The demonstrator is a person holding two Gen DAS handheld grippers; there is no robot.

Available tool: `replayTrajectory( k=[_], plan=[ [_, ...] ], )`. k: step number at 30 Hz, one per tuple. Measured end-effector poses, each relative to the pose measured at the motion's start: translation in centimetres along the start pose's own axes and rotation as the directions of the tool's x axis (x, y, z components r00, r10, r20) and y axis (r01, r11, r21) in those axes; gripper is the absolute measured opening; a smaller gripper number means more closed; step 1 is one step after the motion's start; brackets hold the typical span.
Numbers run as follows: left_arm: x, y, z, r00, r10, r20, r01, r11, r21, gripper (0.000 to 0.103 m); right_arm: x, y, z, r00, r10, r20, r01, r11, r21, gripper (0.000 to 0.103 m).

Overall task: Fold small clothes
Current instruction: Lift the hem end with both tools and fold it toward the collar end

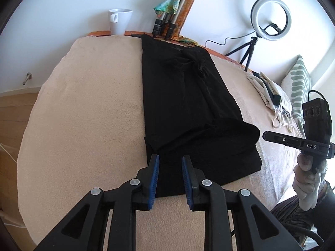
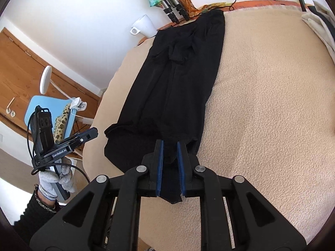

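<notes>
A black garment (image 1: 182, 96) lies lengthwise on the beige blanket (image 1: 88, 115), folded into a long strip, with its near end doubled over. My left gripper (image 1: 170, 163) is open, its jaws apart over the garment's near left corner, holding nothing. In the right wrist view the garment (image 2: 178, 79) runs away from me. My right gripper (image 2: 170, 148) is open with the garment's near edge lying between its blue pads (image 2: 159, 167), not pinched. The right gripper's body shows in the left wrist view (image 1: 301, 142); the left's shows in the right wrist view (image 2: 62, 144).
A white mug (image 1: 119, 22), tripod legs (image 1: 165, 26) and a ring light (image 1: 272, 18) stand at the far edge. A pile of light clothes (image 1: 270, 96) and a striped pillow (image 1: 299, 87) lie at the right. A blue chair (image 2: 48, 113) stands beside the bed.
</notes>
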State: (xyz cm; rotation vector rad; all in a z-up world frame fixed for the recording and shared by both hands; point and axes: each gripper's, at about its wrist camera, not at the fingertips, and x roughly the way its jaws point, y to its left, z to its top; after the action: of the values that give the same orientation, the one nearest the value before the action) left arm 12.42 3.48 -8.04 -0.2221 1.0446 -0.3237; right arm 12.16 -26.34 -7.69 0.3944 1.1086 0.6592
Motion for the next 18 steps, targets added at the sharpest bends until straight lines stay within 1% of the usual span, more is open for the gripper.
replayTrajectory(
  k=[3,5,7,11,18],
  plan=[
    [1.0,-1.0,-1.2,0.998,0.028,-0.051,-0.025,0.998,0.059,0.02,0.9,1.2,-1.1,0.999,0.017,-0.046,-0.02,0.997,-0.069,0.014],
    [1.7,-0.9,-1.6,0.996,0.049,-0.077,-0.045,0.997,0.063,0.02,2.0,1.6,-1.8,0.996,0.015,-0.089,-0.023,0.995,-0.094,0.014],
    [2.2,-0.5,-1.6,0.994,0.063,-0.091,-0.059,0.997,0.052,0.019,2.9,1.8,-2.3,0.993,-0.004,-0.115,-0.01,0.993,-0.119,0.014],
    [2.8,-0.2,-1.0,0.993,0.081,-0.089,-0.076,0.995,0.06,0.019,4.5,2.2,-2.7,0.988,-0.041,-0.148,0.018,0.988,-0.155,0.014],
    [3.8,-0.6,1.2,0.995,0.082,-0.059,-0.078,0.995,0.069,0.019,5.5,2.9,-1.8,0.985,-0.087,-0.146,0.055,0.976,-0.211,0.014]
  ],
)
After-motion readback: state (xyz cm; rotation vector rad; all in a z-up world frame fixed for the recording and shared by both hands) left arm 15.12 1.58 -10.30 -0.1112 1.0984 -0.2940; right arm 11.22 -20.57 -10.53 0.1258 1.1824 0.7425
